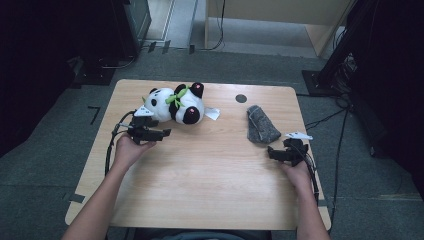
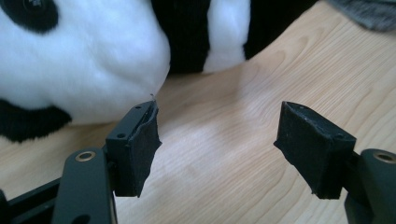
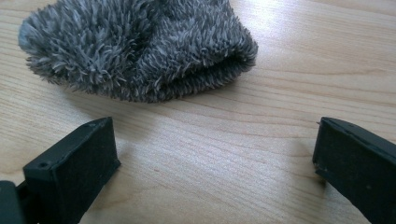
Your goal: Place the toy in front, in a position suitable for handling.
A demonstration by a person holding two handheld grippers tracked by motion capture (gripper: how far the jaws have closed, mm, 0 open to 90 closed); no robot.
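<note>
Panda plush [image 1: 175, 104] lies on its side in the upper left part of the wooden table [image 1: 210, 170] in the high view, with a green ribbon [image 1: 176, 96] at its neck and a white tag [image 1: 212, 113] beside it. Just below and left of it, the left gripper [image 1: 159, 133] points right along the table, its jaws spread apart with nothing between them. In the left gripper view the panda's white and black fur [image 2: 84, 60] sits at the upper left, just beyond the left finger [image 2: 135, 147], near it but not clamped; bare wood shows in the gap.

At the right of the high view, the right gripper [image 1: 274, 152] rests low, just below a fuzzy grey sock [image 1: 261, 125]. In the right gripper view the sock [image 3: 140, 46] lies in the upper half, ahead of the wide-apart fingers [image 3: 74, 163], apart from them, with only table between the jaws.
</note>
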